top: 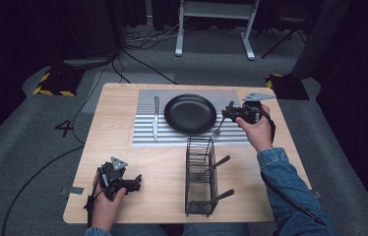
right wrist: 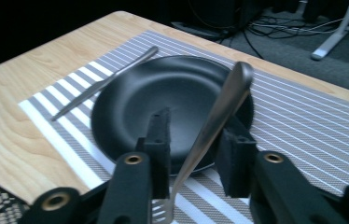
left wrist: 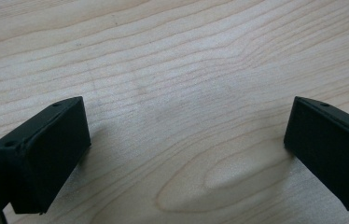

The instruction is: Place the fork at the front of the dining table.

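Note:
A silver fork [top: 218, 129] stands tilted, its tines on the striped placemat [top: 147, 137] just right of the black plate [top: 190, 113]. My right gripper [top: 231, 114] is around its upper handle. In the right gripper view the fork handle [right wrist: 219, 107] rises between the jaws of the right gripper [right wrist: 196, 149]. It leans near one pad, and a clear gap separates it from the other, so the gripper is open. A knife [top: 156, 118] lies on the placemat left of the plate. My left gripper [top: 135, 183] rests open on the bare wood at the front left, with nothing between its jaws [left wrist: 186, 154].
A black wire basket [top: 200, 177] stands at the table's front centre, with two dark-handled utensils sticking out toward the right. The plate [right wrist: 163, 93] and knife [right wrist: 102, 84] lie beyond the right jaws. Cables and a desk frame stand on the floor beyond the table.

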`<state>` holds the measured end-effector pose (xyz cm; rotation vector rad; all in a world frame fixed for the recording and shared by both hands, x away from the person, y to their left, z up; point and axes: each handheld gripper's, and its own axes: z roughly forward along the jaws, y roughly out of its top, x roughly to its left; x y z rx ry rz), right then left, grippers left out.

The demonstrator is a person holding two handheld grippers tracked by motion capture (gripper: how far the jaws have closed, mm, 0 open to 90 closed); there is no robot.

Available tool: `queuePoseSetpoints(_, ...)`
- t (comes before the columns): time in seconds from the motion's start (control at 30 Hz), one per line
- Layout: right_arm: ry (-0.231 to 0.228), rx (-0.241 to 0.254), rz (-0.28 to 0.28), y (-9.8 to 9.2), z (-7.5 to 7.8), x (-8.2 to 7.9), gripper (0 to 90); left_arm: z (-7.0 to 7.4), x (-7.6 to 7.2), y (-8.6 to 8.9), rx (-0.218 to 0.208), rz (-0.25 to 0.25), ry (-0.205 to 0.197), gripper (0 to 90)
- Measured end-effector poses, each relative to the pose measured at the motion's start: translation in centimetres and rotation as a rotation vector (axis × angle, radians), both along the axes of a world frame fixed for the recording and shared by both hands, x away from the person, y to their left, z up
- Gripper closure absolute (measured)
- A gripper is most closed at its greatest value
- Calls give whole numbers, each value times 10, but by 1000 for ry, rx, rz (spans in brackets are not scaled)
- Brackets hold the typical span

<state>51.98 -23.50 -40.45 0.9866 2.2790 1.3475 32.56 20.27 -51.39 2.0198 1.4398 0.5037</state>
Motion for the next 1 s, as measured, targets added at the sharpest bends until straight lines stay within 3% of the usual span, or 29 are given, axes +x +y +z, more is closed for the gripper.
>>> queuePoseSetpoints(0.23,20,5,-37,-8,-5,6,594,0,0,0,2,-2,-1,4)
queuePoseSetpoints(0.63,40,-29,-99,-13,-7,12,489,0,0,0,2,-2,0,4)
queuePoseSetpoints(0.8,62,-28,-107,-14,-10,14,455,0,0,0,2,-2,0,4)
queuePoseSetpoints(1.0,98,-61,-140,-16,-13,17,430,0,0,0,2,-2,0,4)
